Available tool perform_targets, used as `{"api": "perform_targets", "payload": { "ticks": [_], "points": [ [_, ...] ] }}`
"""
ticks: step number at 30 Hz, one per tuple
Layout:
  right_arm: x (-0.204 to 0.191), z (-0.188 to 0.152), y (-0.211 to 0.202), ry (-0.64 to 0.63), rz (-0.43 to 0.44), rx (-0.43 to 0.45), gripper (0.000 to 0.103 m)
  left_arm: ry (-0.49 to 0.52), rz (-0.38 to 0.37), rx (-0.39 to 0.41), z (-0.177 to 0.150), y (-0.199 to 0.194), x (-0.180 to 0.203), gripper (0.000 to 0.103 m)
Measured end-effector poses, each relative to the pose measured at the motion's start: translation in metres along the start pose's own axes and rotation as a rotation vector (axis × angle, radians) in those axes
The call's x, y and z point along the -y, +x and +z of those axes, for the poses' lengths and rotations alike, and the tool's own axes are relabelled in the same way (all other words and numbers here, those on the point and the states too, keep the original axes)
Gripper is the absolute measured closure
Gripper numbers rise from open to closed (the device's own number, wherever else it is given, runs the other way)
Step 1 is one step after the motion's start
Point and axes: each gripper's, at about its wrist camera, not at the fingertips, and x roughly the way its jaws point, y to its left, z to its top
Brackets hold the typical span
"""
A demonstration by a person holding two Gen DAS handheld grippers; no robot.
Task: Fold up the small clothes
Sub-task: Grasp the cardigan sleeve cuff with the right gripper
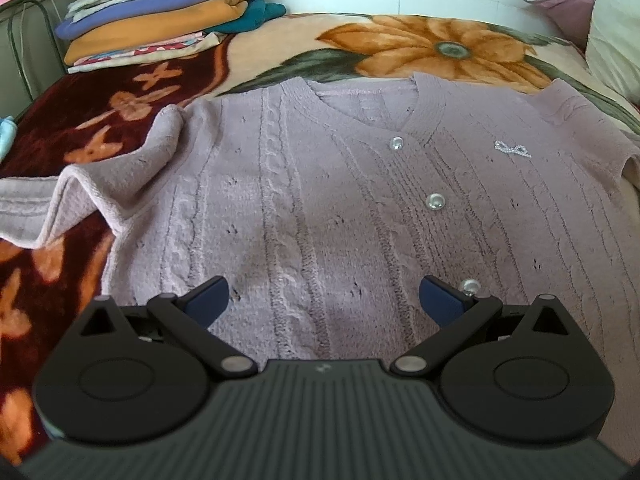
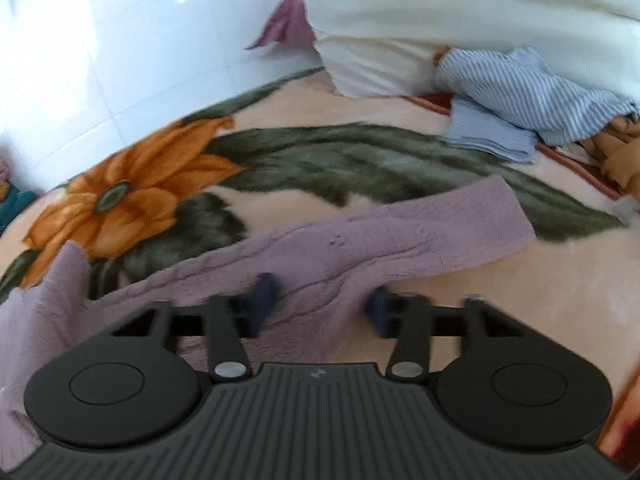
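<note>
Lilac cardigan (image 1: pixel 320 184) lies flat, buttoned, just ahead of and under the L gripper (image 1: pixel 324 296), jaws spread w/ nothing in them, while R gripper (image 2: pixel 320 300) straddles its sleeve (image 2: pixel 400 232), jaws apart; risk: fuzzy knit slips or bunches if R pinches too shallow.

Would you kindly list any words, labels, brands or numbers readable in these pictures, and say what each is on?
No readable text in either view.
Left gripper body: a small pale emblem, no letters.
Right gripper body: the same emblem, blurred.
Lilac cardigan: a sparkly bow ornament, not writing.
Folded clothes pile: prints only.
</note>
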Motion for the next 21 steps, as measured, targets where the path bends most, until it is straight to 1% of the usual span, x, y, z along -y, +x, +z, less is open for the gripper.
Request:
{"api": "perform_targets", "payload": {
  "ticks": [1,2,4,6,7,11,13,15,17,21],
  "points": [
    [0.001,0.001,-0.003,0.005,0.019,0.002,0.084,0.000,-0.001,0.000,0.000,0.000,0.000,0.000],
    [0.002,0.001,-0.006,0.013,0.033,0.006,0.090,0.000,-0.002,0.001,0.000,0.000,0.000,0.000],
    [0.004,0.005,-0.017,0.022,0.074,0.039,0.092,0.000,-0.004,0.002,0.001,-0.001,-0.001,0.000],
    [0.006,0.010,-0.030,0.025,0.091,0.077,0.093,-0.002,-0.005,0.006,0.001,-0.002,-0.002,0.000],
    [0.007,0.014,-0.037,0.029,0.089,0.097,0.094,-0.004,-0.006,0.007,0.001,-0.003,-0.002,0.000],
    [0.017,0.031,-0.066,0.039,0.036,0.195,0.094,-0.011,0.002,0.012,0.001,-0.007,-0.006,0.000],
    [0.024,0.039,-0.080,0.052,0.034,0.227,0.094,-0.017,0.002,0.017,0.001,-0.009,-0.009,0.000],
    [0.030,0.046,-0.089,0.063,0.040,0.234,0.094,-0.020,0.001,0.021,0.001,-0.011,-0.012,0.000],
    [0.030,0.050,-0.097,0.075,0.061,0.224,0.094,-0.023,0.004,0.021,0.001,-0.012,-0.015,0.000],
    [0.017,0.049,-0.109,0.101,0.124,0.213,0.094,-0.034,0.007,0.010,0.003,-0.013,-0.021,0.000]
  ]
}}
